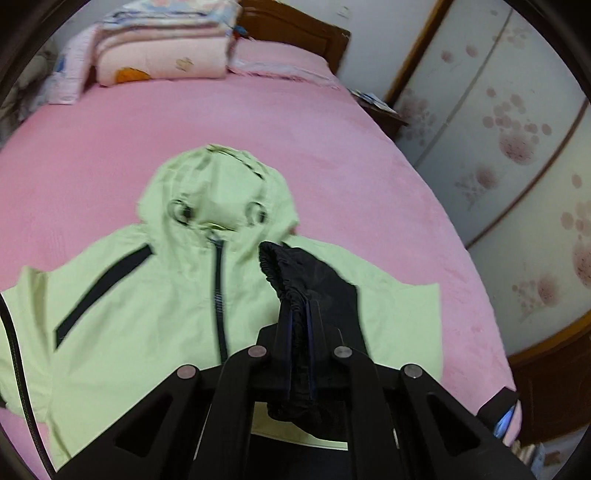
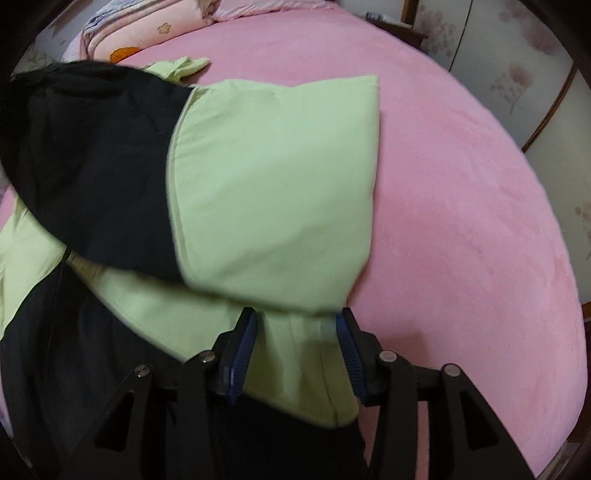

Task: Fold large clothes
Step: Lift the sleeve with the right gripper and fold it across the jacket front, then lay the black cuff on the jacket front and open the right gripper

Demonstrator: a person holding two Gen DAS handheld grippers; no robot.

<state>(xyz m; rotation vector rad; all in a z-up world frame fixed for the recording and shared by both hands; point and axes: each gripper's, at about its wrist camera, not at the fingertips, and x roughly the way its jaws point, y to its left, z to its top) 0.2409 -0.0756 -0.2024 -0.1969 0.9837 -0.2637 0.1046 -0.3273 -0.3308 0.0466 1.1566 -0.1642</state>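
A light green hooded jacket (image 1: 155, 295) with black trim lies front-up on the pink bed (image 1: 258, 122), its hood (image 1: 218, 184) pointing away. My left gripper (image 1: 300, 314) is shut on the black elastic cuff (image 1: 280, 273) of the jacket's right-hand sleeve and holds it over the chest. In the right wrist view the same sleeve, green (image 2: 273, 177) then black (image 2: 88, 158), stretches up to the left. My right gripper (image 2: 297, 328) is open, with green jacket fabric (image 2: 299, 369) lying between its blue pads (image 2: 243, 343).
Folded quilts (image 1: 162, 44) and a pillow are stacked at the head of the bed by a wooden headboard (image 1: 314, 33). A flower-patterned wardrobe (image 1: 509, 129) stands to the right of the bed. A black cable (image 1: 18, 369) hangs at the left.
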